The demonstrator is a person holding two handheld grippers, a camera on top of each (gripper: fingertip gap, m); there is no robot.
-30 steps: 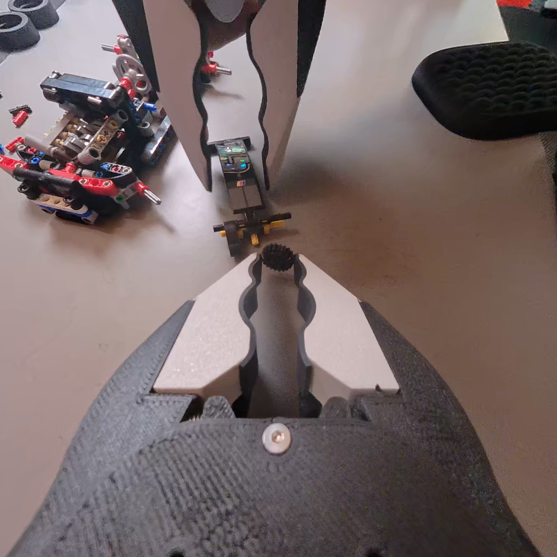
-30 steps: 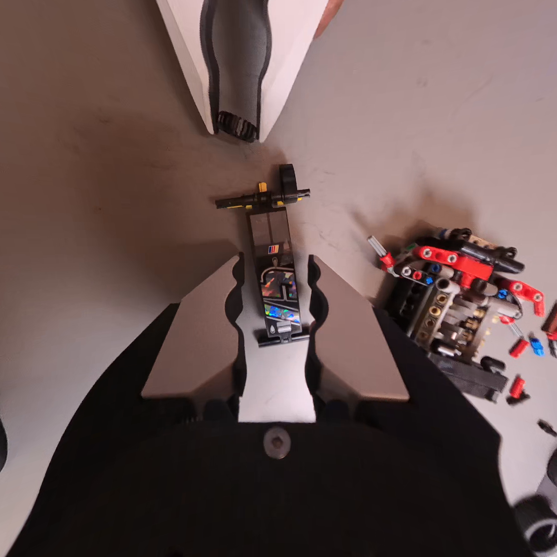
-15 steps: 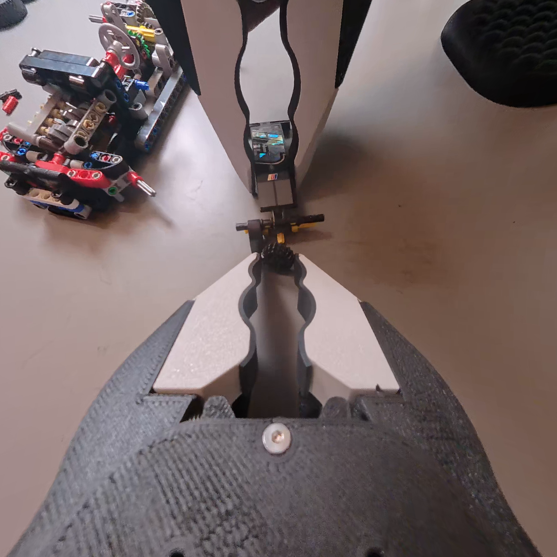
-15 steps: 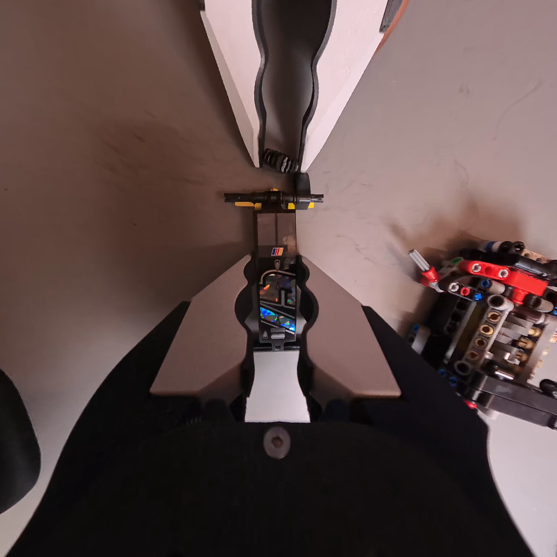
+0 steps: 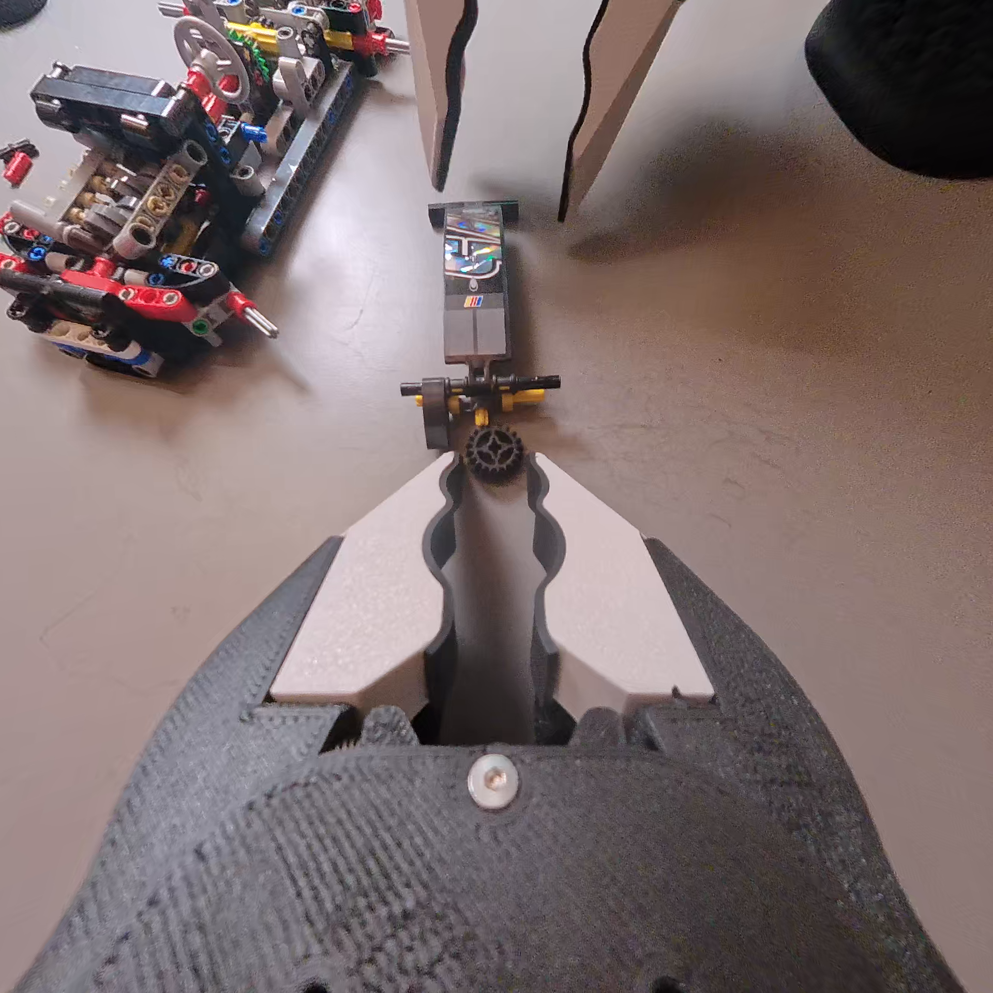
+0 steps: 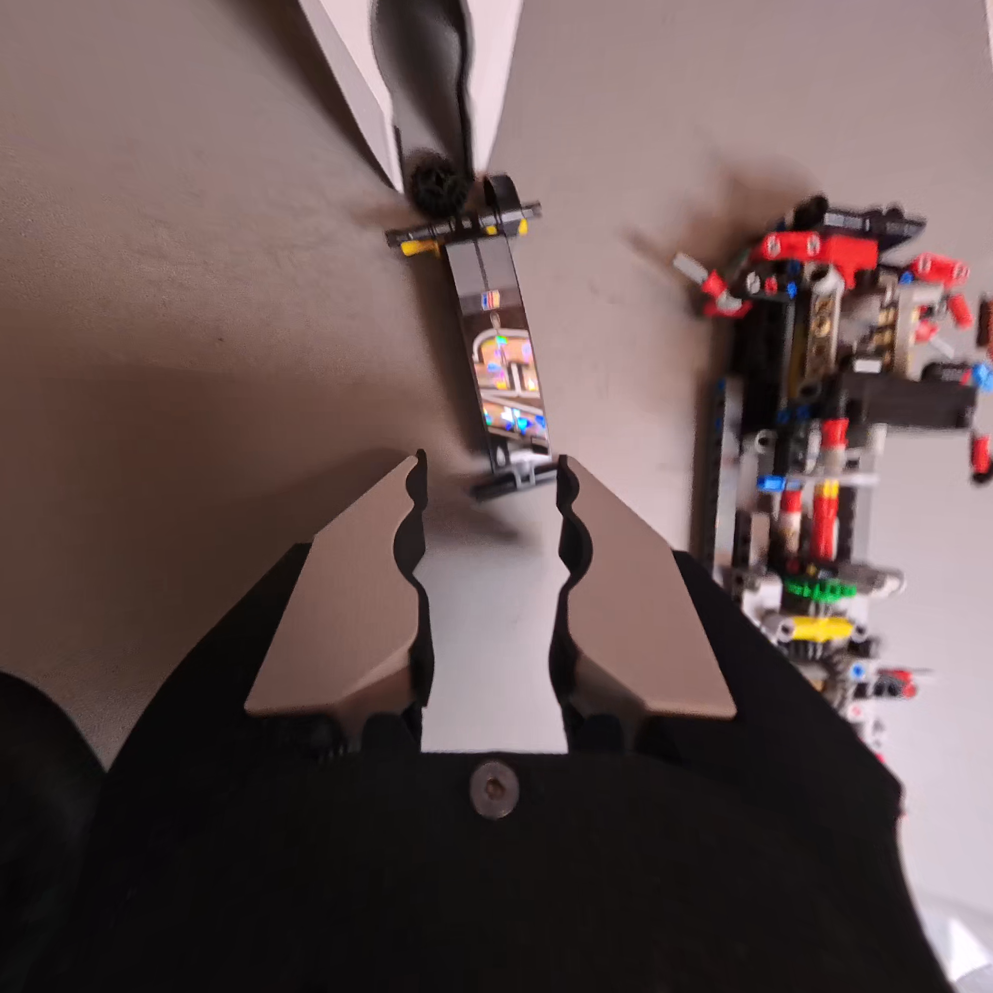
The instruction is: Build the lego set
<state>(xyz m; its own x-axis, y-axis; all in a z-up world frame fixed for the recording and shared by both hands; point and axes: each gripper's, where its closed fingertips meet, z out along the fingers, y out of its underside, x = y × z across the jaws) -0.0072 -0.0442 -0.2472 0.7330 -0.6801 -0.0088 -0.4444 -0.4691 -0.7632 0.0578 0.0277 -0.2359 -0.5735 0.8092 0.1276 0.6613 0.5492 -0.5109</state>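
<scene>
Left tongs (image 5: 491, 457) clenched on a small black toothed plastic gear (image 5: 493, 450), pinched right at the tips, and that gear sits just short of the landmark here: a long black plastic panel with a shiny holographic sticker (image 5: 475, 279), lying flat on the grey-brown table (image 5: 752, 430). At the panel's near end in the left wrist view runs a thin black cross axle with yellow pins and a dark grey ring (image 5: 480, 388); the gear is just beside that axle, though contact is hard to call. Right tongs (image 6: 489, 465) are released, jaws spread wide with bare table between them, hovering at the panel's opposite end, tips just beside its small black end bar. In the left wrist view only the two tips of those tongs show, the rest cut off by the top edge. Beside the panel, well apart, lies a large half-built chassis of black, red, grey and yellow beams and gears (image 5: 150, 204), partly cut off at the frame edge. The right wrist view is motion-blurred, so the chassis detail there is mushy. A black textured rounded object (image 5: 908, 80) sits beyond the panel, cropped at the corner.
</scene>
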